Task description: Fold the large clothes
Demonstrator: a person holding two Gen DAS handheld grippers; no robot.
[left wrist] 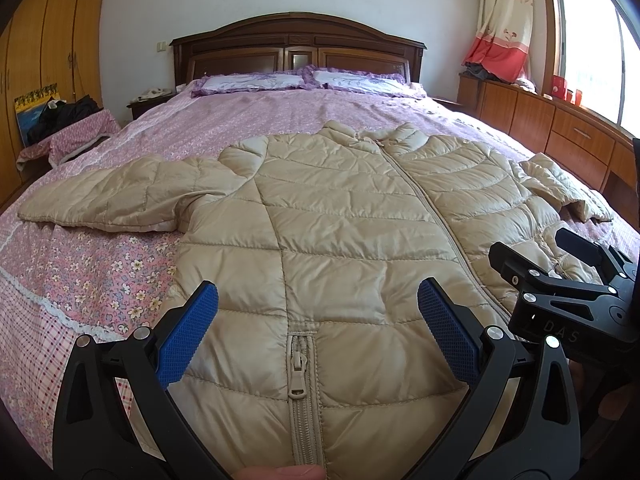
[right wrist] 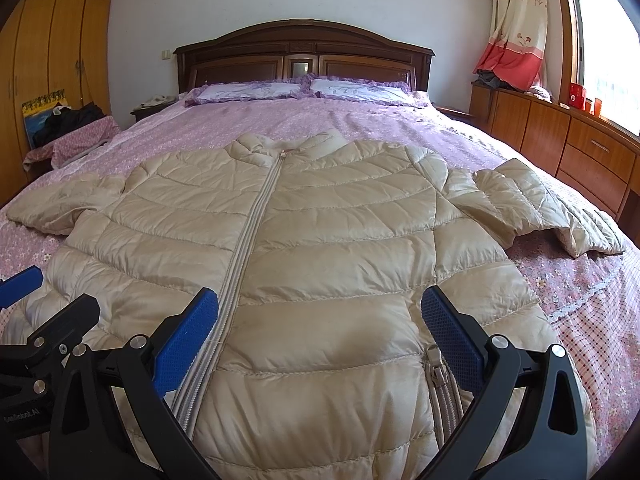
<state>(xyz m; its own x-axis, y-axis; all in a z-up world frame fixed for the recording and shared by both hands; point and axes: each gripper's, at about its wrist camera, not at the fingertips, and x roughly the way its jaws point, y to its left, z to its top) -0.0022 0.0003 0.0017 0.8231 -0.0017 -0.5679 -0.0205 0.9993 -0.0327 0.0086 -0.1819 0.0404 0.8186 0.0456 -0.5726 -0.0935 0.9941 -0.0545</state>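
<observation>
A beige quilted down jacket (left wrist: pixel 340 216) lies front up and zipped on the bed, collar toward the headboard, both sleeves spread out sideways; it also shows in the right wrist view (right wrist: pixel 304 232). My left gripper (left wrist: pixel 318 332) is open and empty above the jacket's left pocket zipper (left wrist: pixel 299 376), near the hem. My right gripper (right wrist: pixel 320 336) is open and empty above the hem on the right, between the main zipper (right wrist: pixel 240 248) and the right pocket zipper (right wrist: pixel 434 368). The right gripper also shows in the left wrist view (left wrist: pixel 548 256), the left gripper's blue fingertip in the right wrist view (right wrist: pixel 20 284).
The bed has a pink floral cover (left wrist: pixel 100 272) and two purple pillows (left wrist: pixel 248 82) by the dark wooden headboard (left wrist: pixel 296 48). A stool with dark clothes (left wrist: pixel 64 120) stands left of the bed. Wooden cabinets (right wrist: pixel 580 148) run along the window on the right.
</observation>
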